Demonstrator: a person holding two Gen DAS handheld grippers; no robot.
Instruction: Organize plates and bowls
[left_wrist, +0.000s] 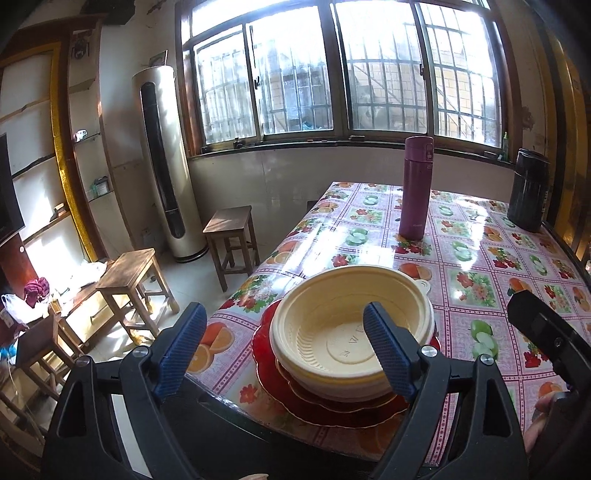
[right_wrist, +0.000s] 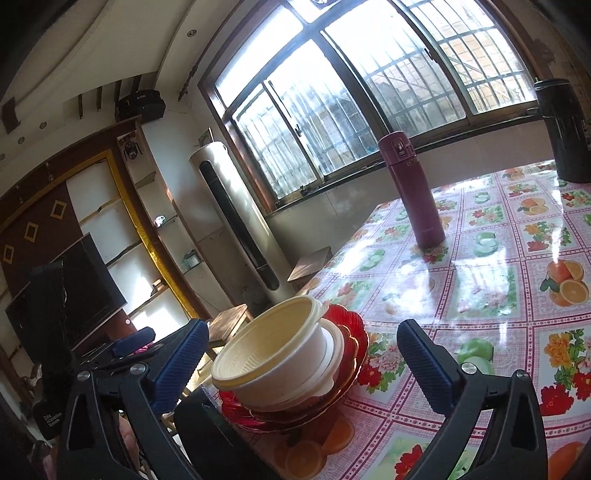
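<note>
Where the fruit-print oilcloth covers the tabletop (left_wrist: 480, 266), a stack sits near its left front corner: cream plastic bowls (left_wrist: 351, 332) nested together, resting on red scalloped plates (left_wrist: 325, 406). At least 2 bowls and 2 plates show in the right wrist view; the exact count cannot be told.

Left tongs (left_wrist: 284, 350): spread wide, nothing between the pads. The right blue pad (left_wrist: 388, 350) overlaps the bowl interior in the left wrist view; whether it touches the bowl cannot be told. The left pad lies out past the tabletop edge, over the floor.

Right tongs (right_wrist: 303, 369): also spread, pinching nothing. The bowl stack (right_wrist: 280, 354) and plates (right_wrist: 347, 332) show between the 2 pads, seen from the side.

In the right wrist view the top bowl looks tilted, its mouth toward the camera, though the view itself is rolled.

Further back on the tabletop: a magenta thermos flask (left_wrist: 415, 188) standing upright, well apart from the stack, and a dark cylindrical container (left_wrist: 528, 190) at the far right corner.

Off the tabletop: 2 wooden stools (left_wrist: 136, 291) on the floor to the left, a tall standing air conditioner (left_wrist: 166, 162) by the wall, and a barred window (left_wrist: 332, 70) behind.
</note>
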